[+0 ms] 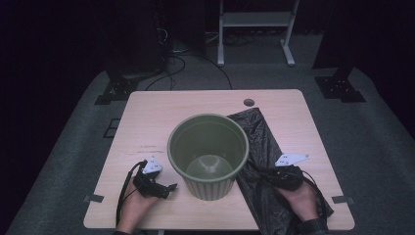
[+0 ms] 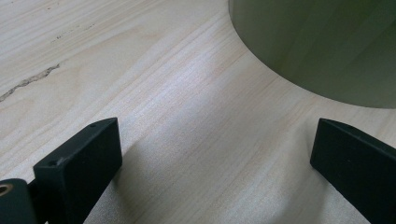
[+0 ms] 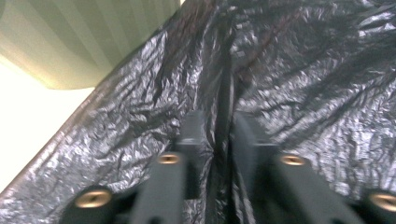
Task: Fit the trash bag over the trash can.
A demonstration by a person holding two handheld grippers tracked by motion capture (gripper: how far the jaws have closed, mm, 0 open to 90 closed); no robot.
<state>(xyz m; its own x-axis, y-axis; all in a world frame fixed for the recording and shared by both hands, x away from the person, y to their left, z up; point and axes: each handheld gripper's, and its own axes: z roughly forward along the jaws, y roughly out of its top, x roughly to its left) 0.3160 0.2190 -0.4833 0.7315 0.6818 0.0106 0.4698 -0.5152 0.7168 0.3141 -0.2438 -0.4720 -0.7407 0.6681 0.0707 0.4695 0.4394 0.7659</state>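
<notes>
Right gripper fingers clamped on a raised fold of the bag, which runs straight ahead of them. Left gripper fingers apart, empty; bin just ahead-right.

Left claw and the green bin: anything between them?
Nothing: bare wooden table lies between the open left claw and the green bin, as the left gripper view shows.

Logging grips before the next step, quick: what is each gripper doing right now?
Left gripper: open, nothing between the jaws, on the table beside the bin.
Right gripper: jaws close together around a fold of the black bag; whether they grip it cannot be told.
</notes>
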